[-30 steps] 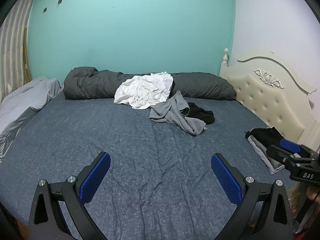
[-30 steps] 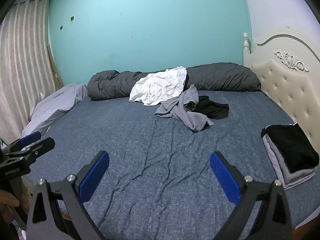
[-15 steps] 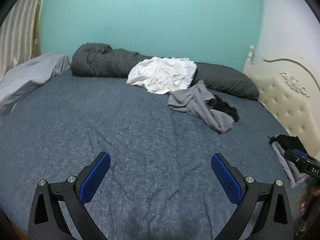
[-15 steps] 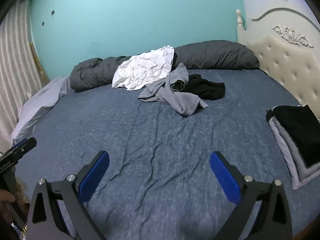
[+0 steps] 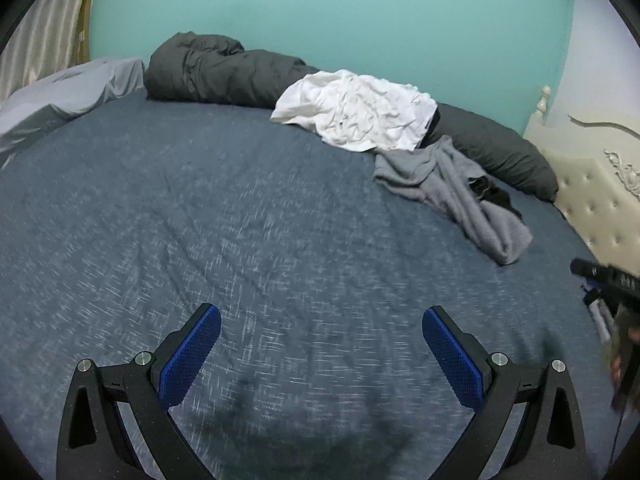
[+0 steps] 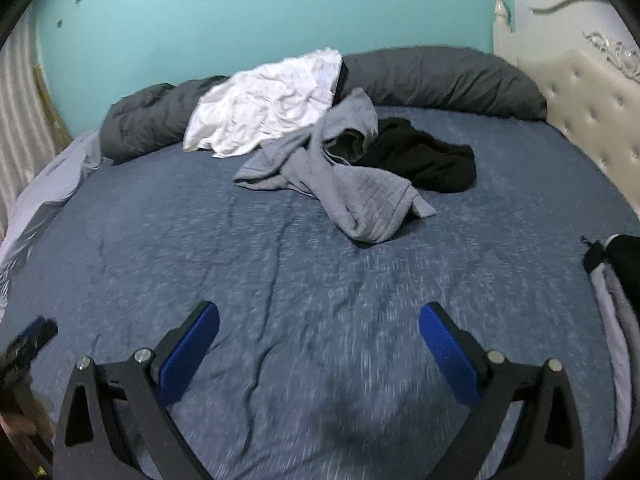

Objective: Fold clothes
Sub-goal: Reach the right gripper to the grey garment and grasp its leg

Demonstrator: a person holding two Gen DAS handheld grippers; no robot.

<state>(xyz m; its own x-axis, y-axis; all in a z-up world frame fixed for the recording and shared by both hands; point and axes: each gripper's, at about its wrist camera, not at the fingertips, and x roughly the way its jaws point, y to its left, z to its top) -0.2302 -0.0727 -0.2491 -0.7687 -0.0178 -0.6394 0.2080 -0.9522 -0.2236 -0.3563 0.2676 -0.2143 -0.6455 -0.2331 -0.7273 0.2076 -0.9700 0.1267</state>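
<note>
well, both tools hang over the blue bed point(image 5: 168, 216), each spread wide and holding nothing. the left gripper point(image 5: 320, 344) and the right gripper point(image 6: 318, 340) sit above bare sheet near the bed's front edge. the clothes lie well apart from them, up by the rolled dark duvet point(image 6: 436, 76): a crumpled white shirt point(image 6: 268, 112) draped on the roll, a grey hoodie point(image 6: 344, 184) sprawled just below it, touching a black garment point(image 6: 424, 160) beside it. a folded stack point(image 6: 624, 280) rests at the right edge near the cream headboard point(image 6: 592, 100).
</note>
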